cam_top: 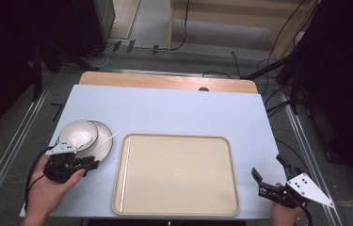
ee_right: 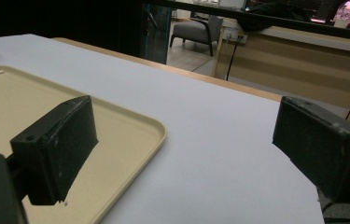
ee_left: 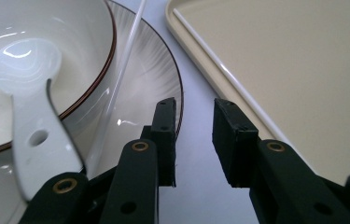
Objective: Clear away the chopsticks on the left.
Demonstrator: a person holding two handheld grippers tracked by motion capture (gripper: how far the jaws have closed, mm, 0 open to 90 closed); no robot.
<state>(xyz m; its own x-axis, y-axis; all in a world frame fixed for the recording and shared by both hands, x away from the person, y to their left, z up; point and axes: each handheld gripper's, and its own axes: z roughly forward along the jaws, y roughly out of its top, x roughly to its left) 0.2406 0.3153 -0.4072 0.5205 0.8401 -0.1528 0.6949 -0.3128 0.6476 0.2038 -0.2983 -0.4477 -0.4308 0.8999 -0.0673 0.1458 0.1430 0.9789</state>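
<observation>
Nearest the lens in the high view, low on the left: left tool (cam_top: 92,165), held just beside the plate (cam_top: 107,136), jaws a little apart and empty. Across that plate, a thin white stick (cam_top: 108,140), long axis slanting from the near rim up and rightward toward the tray (cam_top: 179,174). Beside it, on the same plate, a bowl (cam_top: 77,133). Well apart at the lower right of the tabletop (cam_top: 174,113): right tool (cam_top: 268,165), jaws spread wide, nothing between them. Left hand plainly the nearer one to the stick.

Left gripper view next: left tool (ee_left: 193,140) with a narrow gap and only bare tabletop in it. Just left of the jaws, the plate (ee_left: 149,79) rim; farther left on it, the stick (ee_left: 121,70), running away almost in line with the jaws, not across them. Spoon (ee_left: 23,65) lying in the bowl (ee_left: 79,42), tray (ee_left: 280,60) off to the right.

Right gripper view last: right tool (ee_right: 182,140) wide open over the tabletop, tray (ee_right: 130,135) corner by one jaw.

Likely needed for a pick: a shift left, and a turn to take the stick crosswise.
</observation>
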